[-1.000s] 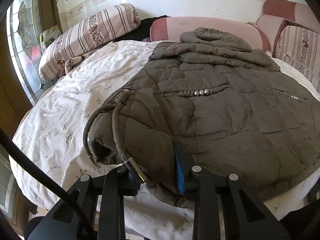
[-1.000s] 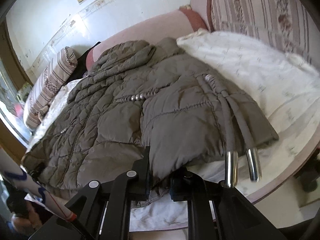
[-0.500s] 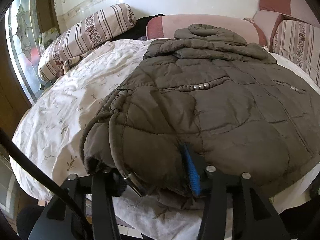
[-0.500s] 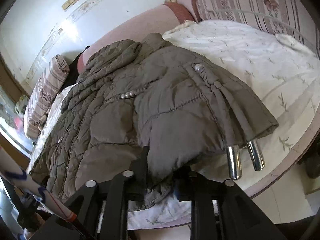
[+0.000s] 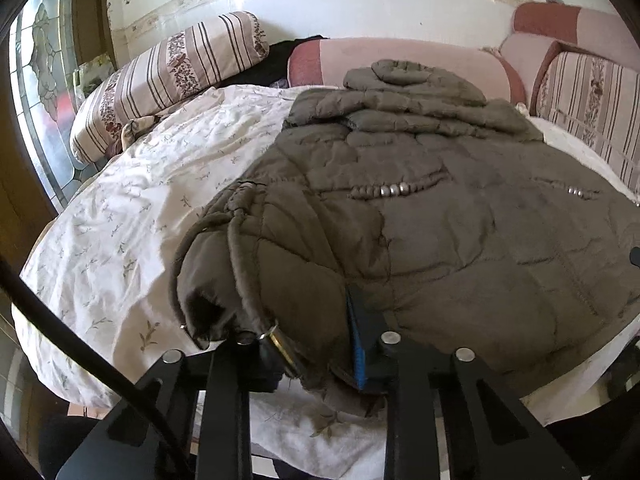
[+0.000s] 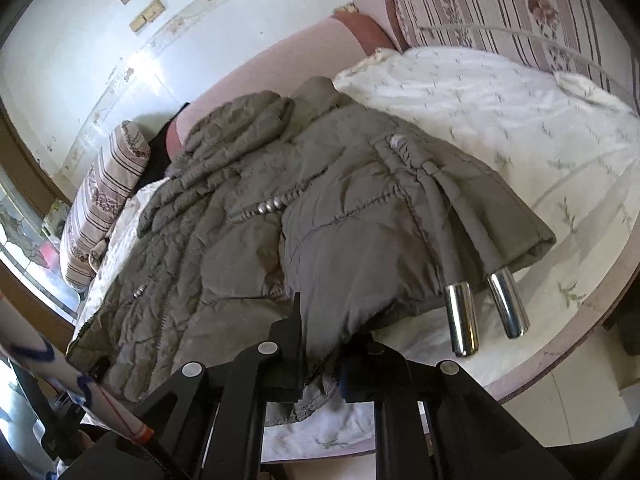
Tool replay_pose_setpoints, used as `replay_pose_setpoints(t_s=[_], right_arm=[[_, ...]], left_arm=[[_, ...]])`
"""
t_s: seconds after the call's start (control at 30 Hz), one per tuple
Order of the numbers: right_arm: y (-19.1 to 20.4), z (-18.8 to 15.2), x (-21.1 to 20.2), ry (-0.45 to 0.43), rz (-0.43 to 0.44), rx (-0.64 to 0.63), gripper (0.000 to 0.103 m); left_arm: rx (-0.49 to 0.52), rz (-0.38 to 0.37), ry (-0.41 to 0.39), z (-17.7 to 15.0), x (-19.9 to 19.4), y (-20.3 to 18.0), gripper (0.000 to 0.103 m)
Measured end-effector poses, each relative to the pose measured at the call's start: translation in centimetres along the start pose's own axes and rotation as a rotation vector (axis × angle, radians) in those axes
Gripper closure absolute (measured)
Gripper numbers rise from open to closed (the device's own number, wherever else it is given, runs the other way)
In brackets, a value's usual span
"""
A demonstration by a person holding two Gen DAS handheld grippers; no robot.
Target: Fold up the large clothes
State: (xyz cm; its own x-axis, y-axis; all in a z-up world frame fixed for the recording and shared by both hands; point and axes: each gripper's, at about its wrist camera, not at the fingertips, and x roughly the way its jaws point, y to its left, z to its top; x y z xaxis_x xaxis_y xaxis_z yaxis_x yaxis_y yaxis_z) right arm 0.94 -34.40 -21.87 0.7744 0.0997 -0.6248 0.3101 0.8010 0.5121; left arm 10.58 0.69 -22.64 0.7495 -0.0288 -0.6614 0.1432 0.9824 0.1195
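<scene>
Jacket [image 5: 440,208]: olive quilted puffer, spread flat on the bed [image 5: 132,216], hood toward the far bolster [image 5: 400,64], hem at the near edge. Bead trims [image 5: 394,190] across the chest. Sleeves folded in over the body on both sides.

Left gripper [image 5: 316,356]: jaws closing, hem fabric bunched between them; blue pad of one finger pressed against the cloth. A drawcord [image 5: 240,264] with a brass tip [image 5: 280,344] lies just beside the other finger.

Right gripper [image 6: 320,364]: jaws closing too, a fold of hem pinched between them, lining bulging out below the fingers. Two cords ending in chrome tips [image 6: 462,320] run down the folded sleeve and overhang onto the sheet, just right of this gripper.

Bed sheet white with a sprig print, creased. Striped floral pillow [image 5: 168,80] at far left, near a stained-glass pane [image 5: 40,80]. Striped cushions [image 6: 520,12] at far right. White wall [image 5: 340,4] behind, with a patterned border strip.
</scene>
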Motion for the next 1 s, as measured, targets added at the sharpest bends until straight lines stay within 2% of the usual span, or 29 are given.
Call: replay_pose_setpoints(t_s=[0.47, 1.0], right_arm=[[1.6, 0.4, -3.6, -0.018, 0.056, -0.049, 0.091], [2.1, 1.5, -4.6, -0.034, 0.084, -0.09, 0.091]], left_arm=[[-0.054, -0.015, -0.007, 1.0, -2.9, 1.2, 0.083], [-0.075, -0.036, -0.035, 3.0, -4.0, 1.7, 0.083]])
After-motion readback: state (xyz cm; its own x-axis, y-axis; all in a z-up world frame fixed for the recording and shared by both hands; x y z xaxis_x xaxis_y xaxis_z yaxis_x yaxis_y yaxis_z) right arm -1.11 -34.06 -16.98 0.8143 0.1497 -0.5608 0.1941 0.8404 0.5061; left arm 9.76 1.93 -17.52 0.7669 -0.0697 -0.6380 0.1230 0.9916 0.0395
